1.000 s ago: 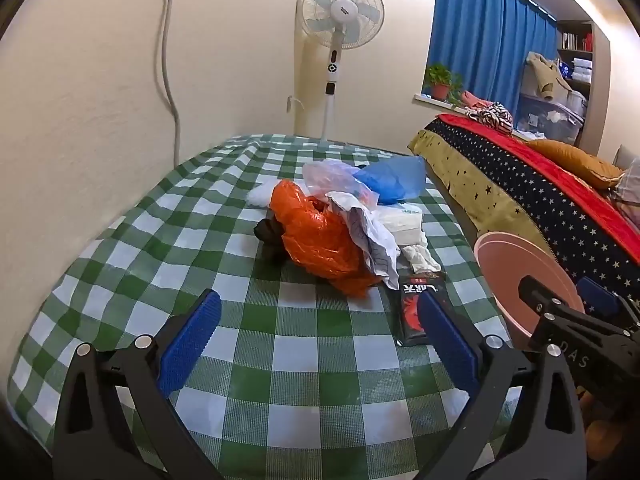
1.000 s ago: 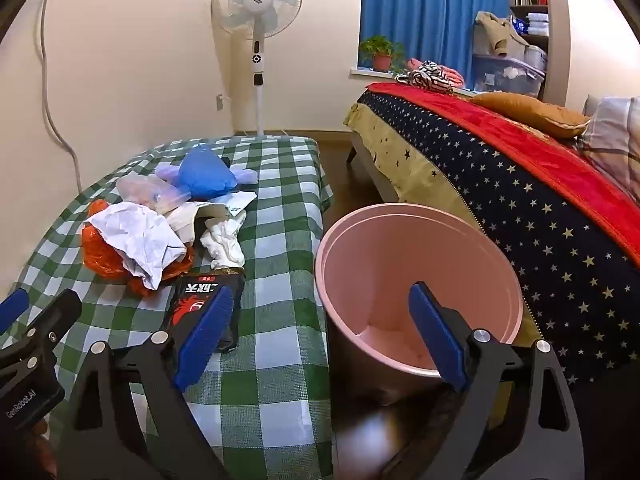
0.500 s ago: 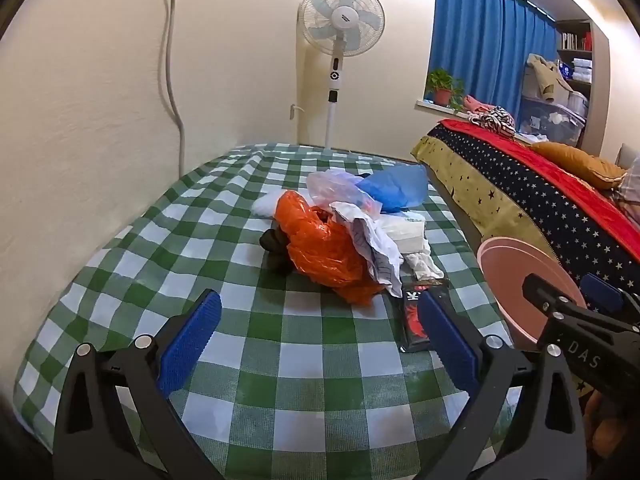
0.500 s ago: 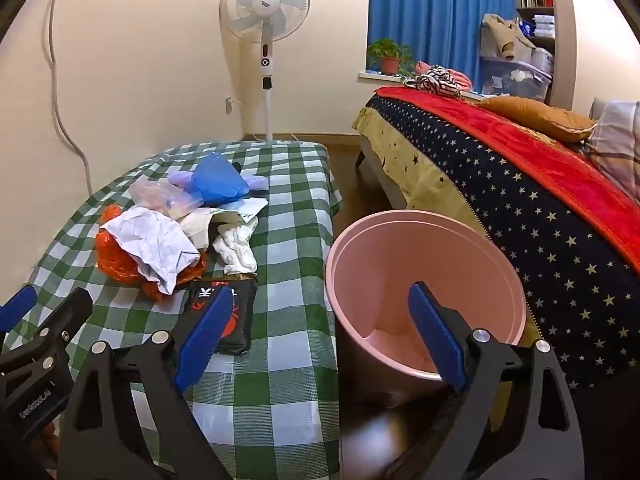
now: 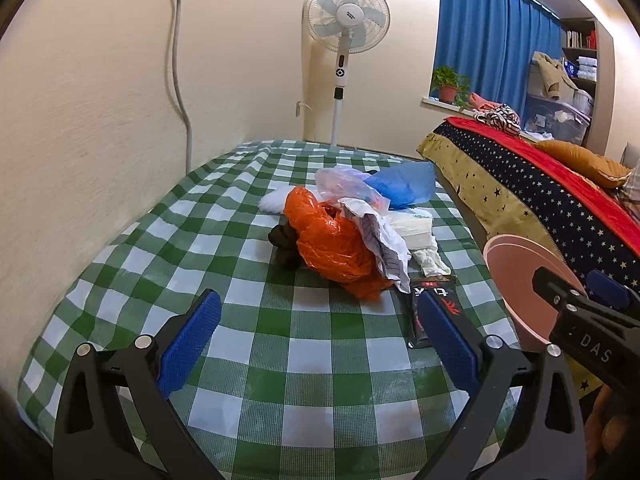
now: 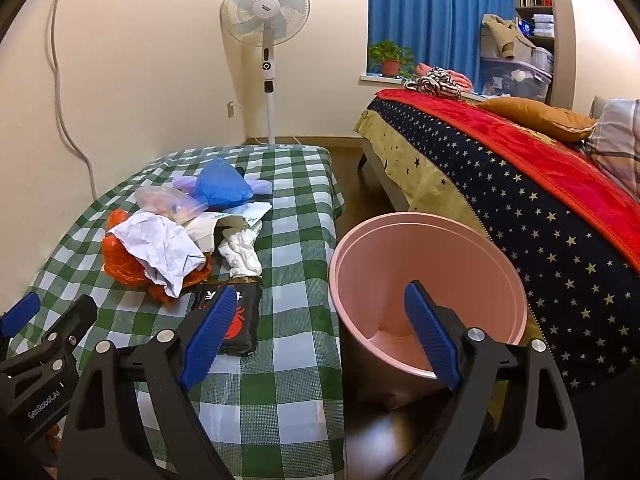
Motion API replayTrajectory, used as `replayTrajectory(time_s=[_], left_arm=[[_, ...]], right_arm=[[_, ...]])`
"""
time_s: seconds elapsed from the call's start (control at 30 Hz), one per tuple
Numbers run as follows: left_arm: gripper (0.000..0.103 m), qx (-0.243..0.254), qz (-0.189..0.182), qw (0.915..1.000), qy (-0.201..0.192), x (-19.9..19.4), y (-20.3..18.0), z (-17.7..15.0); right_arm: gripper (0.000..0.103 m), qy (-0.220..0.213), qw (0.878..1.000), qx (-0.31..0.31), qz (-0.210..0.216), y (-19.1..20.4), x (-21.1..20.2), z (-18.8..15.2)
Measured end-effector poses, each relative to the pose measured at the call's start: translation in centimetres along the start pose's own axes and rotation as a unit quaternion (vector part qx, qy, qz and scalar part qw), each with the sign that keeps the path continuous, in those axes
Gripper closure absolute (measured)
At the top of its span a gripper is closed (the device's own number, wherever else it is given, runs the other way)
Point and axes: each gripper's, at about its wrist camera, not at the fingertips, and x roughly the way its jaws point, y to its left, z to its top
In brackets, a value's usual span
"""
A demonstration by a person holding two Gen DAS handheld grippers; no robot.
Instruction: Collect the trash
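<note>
A heap of trash lies on a green checked table (image 5: 280, 344): an orange plastic bag (image 5: 332, 244), crumpled white paper (image 5: 384, 240), a blue bag (image 5: 404, 188), a clear bag (image 5: 340, 184), a white tissue wad (image 5: 430, 260) and a black snack packet (image 5: 424, 312). The heap also shows in the right wrist view: orange bag (image 6: 120, 264), paper (image 6: 160, 248), packet (image 6: 236, 316). A pink bin (image 6: 428, 280) stands on the floor right of the table. My left gripper (image 5: 316, 344) is open and empty, short of the heap. My right gripper (image 6: 320, 336) is open and empty, over the table edge and bin.
A standing fan (image 5: 344, 40) is behind the table by the wall. A bed with a star-patterned cover (image 6: 520, 200) runs along the right of the bin. A cable (image 5: 180, 60) hangs down the left wall. A potted plant (image 6: 390, 58) sits on the windowsill.
Both grippers have drawn back and risen slightly, so the heap and bin look a little farther and lower. Both stay open and empty.
</note>
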Motion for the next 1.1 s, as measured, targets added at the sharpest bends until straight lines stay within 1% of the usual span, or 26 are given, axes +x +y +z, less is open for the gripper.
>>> replayTrajectory(time_s=[0.23, 1.1], left_arm=[[0.008, -0.001, -0.001, 1.0000, 0.001, -0.19, -0.47, 0.01], [0.008, -0.002, -0.004, 1.0000, 0.000, -0.22, -0.37, 0.13]], right_arm=[[0.019, -0.004, 1.000, -0.006, 0.002, 0.13, -0.16, -0.01], [0.019, -0.005, 1.000, -0.004, 0.001, 0.07, -0.21, -0.08]])
